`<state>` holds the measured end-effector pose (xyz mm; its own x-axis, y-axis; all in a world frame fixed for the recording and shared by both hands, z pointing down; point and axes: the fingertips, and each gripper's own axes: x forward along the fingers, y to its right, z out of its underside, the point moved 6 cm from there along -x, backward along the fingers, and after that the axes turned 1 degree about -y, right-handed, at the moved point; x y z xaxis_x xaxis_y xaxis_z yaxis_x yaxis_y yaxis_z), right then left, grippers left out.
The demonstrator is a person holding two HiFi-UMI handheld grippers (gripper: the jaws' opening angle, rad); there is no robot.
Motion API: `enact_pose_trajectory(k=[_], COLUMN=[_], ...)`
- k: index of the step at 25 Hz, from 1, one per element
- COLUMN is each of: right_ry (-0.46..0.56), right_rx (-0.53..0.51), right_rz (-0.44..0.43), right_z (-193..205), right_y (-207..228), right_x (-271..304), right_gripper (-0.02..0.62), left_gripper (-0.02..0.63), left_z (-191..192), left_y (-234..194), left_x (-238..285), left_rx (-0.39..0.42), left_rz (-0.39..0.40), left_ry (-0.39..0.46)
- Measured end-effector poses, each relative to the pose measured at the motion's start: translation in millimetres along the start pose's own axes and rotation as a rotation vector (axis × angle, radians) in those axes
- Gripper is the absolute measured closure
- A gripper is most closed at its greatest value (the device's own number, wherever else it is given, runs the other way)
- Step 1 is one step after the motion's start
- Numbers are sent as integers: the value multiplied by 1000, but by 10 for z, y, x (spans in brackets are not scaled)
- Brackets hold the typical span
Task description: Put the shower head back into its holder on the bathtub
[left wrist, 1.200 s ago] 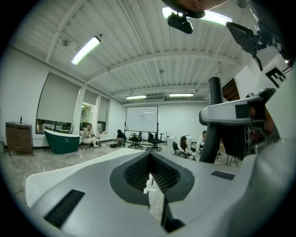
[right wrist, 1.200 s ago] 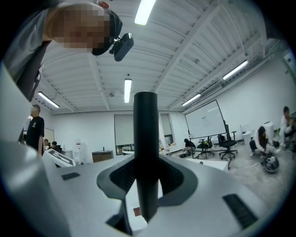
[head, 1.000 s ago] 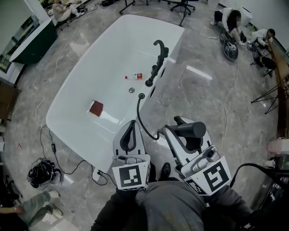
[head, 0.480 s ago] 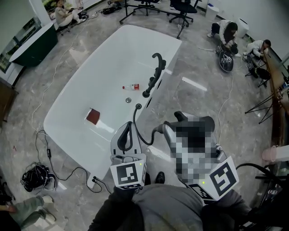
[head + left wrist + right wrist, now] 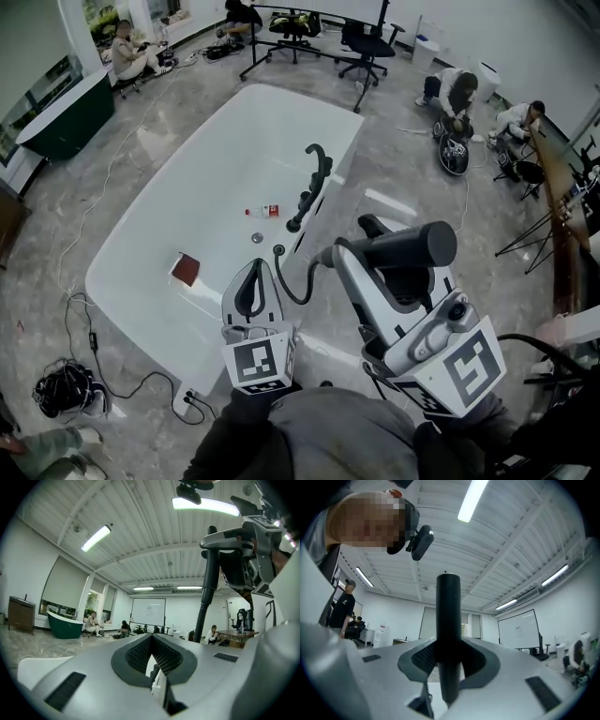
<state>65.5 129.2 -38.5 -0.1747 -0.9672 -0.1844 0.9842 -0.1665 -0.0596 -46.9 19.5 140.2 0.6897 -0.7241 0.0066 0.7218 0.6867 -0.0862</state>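
The white bathtub (image 5: 111, 258) lies slantwise on the grey marble floor (image 5: 422, 178), running from about seven o'clock up to one o'clock. The person stands at its near end with a gripper in each hand. The right gripper (image 5: 361, 246) is clamped on the black shower head (image 5: 403, 247) and holds it up in the air outside the tub's right rim. The thick end of the shower head points off toward three o'clock. In the right gripper view the dark handle (image 5: 448, 634) stands upright, pinched between the two pads. Its black hose (image 5: 298, 286) hangs from the handle in a loop and runs back to a fitting on the rim. The black tap fitting (image 5: 314, 178) stands on that same rim at roughly eleven o'clock from the shower head, well apart from it. I cannot pick out the holder itself. The left gripper (image 5: 256, 265) is beside the right one, at its nine o'clock, over the tub's near edge. Its jaws are pressed together at the tips with nothing in them. Inside the tub lie a small bottle (image 5: 262, 212) with a red label and a reddish square block (image 5: 186, 270).
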Motion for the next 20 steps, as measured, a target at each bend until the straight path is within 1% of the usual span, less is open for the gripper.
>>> enact_pose_trajectory(k=[7, 10, 14, 20], right_ry=[17, 13, -10, -81], right_rx=[-44, -53, -28, 27], right_rz=[-3, -3, -2, 12], right_z=[-165, -132, 36, 511], right_y=[24, -17, -26, 48], right_x=[49, 69, 18, 99], right_gripper=[465, 465, 465, 465], left_gripper=[604, 604, 604, 604], left_z=[-59, -30, 28, 134], left_y=[25, -2, 34, -8], left_x=[88, 80, 25, 67], left_rx=[-17, -25, -23, -10], left_rz=[9, 11, 17, 24], left_ry=[23, 26, 9, -35])
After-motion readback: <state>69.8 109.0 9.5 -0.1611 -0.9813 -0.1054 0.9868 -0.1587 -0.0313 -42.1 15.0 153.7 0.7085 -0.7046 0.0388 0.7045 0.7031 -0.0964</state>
